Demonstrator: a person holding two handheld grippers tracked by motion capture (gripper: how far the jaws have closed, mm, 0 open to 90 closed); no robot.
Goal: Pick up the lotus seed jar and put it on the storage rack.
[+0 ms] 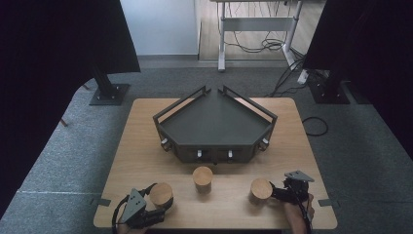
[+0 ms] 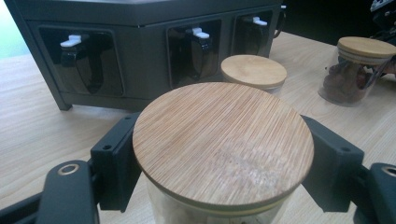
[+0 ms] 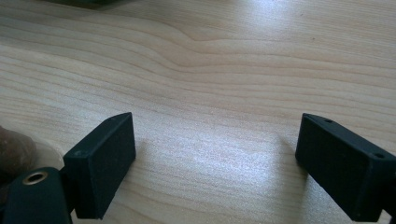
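Three glass jars with round bamboo lids stand in a row near the table's front edge. My left gripper (image 1: 163, 200) (image 2: 224, 170) is shut on the left jar (image 1: 160, 193) (image 2: 223, 142), one jaw pressed on each side just under its lid. The middle jar (image 1: 202, 178) (image 2: 253, 71) stands free. The right jar (image 1: 261, 190) (image 2: 357, 70) holds brown pieces. My right gripper (image 1: 276, 192) (image 3: 215, 158) lies just right of that jar, open, with bare wood between its jaws.
A dark five-sided tray (image 1: 214, 122) (image 2: 140, 51) with raised rails stands on the wooden table (image 1: 141, 146) behind the jars; its front wall has recesses with white-tipped clips. Black stands and cables lie on the grey floor beyond.
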